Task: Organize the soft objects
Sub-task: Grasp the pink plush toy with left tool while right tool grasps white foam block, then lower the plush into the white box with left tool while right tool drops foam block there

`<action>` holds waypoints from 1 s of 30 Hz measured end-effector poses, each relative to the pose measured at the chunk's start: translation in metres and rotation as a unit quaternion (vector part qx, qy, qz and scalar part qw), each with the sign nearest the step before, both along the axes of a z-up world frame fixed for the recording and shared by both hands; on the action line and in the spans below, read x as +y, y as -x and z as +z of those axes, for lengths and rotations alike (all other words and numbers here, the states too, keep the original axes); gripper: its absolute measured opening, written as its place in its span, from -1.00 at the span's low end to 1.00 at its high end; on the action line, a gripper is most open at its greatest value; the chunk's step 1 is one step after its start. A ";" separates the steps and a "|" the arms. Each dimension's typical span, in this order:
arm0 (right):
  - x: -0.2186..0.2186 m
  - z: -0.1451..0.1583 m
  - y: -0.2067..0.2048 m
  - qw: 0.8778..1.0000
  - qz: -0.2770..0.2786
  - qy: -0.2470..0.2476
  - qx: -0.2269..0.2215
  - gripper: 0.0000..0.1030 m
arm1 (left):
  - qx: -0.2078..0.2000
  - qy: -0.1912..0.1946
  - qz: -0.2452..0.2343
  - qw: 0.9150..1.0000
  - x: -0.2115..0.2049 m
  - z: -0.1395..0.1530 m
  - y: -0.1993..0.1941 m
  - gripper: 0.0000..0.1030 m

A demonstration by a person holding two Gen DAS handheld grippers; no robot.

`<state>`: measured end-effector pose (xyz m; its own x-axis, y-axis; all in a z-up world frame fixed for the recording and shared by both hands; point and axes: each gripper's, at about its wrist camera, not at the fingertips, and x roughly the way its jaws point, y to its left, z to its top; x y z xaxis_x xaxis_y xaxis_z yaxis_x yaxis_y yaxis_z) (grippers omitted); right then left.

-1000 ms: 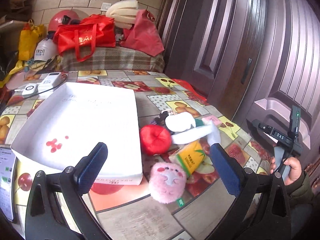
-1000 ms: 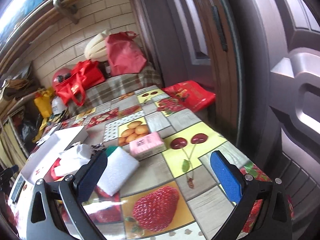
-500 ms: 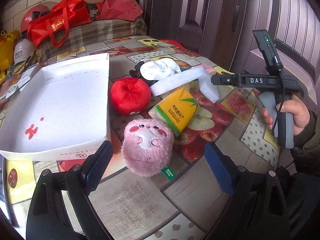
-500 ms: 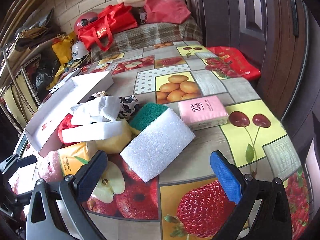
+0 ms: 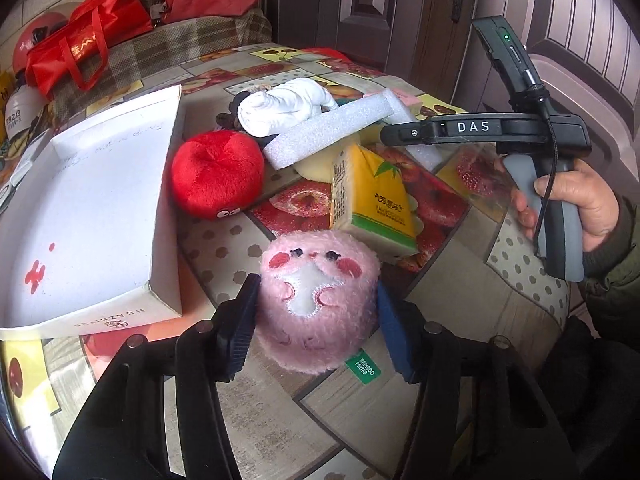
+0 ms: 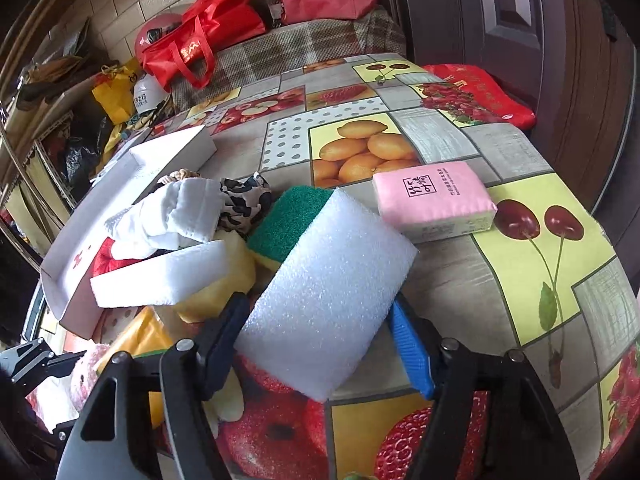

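My left gripper point(image 5: 316, 328) is shut on a pink plush toy point(image 5: 318, 300) at the table's near edge, beside the white box point(image 5: 80, 184). My right gripper point(image 6: 320, 336) is shut on a white foam block point(image 6: 328, 300) that rests on the table. Behind them lies a pile: a red plush apple point(image 5: 218, 178), a yellow tissue pack point(image 5: 372, 204), a long white foam bar point(image 5: 332, 132), a white rolled cloth point(image 5: 284, 106), a green-and-yellow sponge point(image 6: 294, 220) and a pink tissue pack point(image 6: 434, 200).
The table point(image 6: 560, 280) has a fruit-pattern cloth and a rounded right edge. A red packet point(image 6: 476, 92) lies at its far right. Red bags point(image 6: 200, 46) sit on a plaid bench behind. Dark doors stand to the right.
Both grippers moved forward and down and closed: the left onto the pink plush toy, the right onto the white foam block. Both were open and apart from these before.
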<state>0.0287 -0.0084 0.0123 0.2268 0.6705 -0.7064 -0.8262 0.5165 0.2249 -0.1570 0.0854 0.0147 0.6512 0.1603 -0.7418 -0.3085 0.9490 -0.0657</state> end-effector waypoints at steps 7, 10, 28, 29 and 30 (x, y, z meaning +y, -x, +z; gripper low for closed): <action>-0.031 0.011 -0.007 0.998 -0.023 -0.052 0.019 0.33 | 0.021 0.000 -0.003 1.000 -0.002 -0.005 -0.008 0.12; -0.035 0.019 -0.004 0.997 -0.023 -0.070 0.019 0.33 | 0.024 0.001 -0.007 1.000 0.000 -0.007 -0.012 0.10; 0.003 0.067 0.076 0.982 0.088 -0.153 -0.071 0.33 | -0.143 -0.120 0.196 0.963 0.096 0.072 0.038 0.00; 0.004 0.066 0.078 0.981 0.092 -0.154 -0.070 0.33 | -0.151 -0.115 0.210 0.959 0.107 0.072 0.037 0.00; 0.006 0.067 0.080 0.981 0.097 -0.154 -0.071 0.33 | -0.158 -0.111 0.225 0.955 0.117 0.071 0.039 0.00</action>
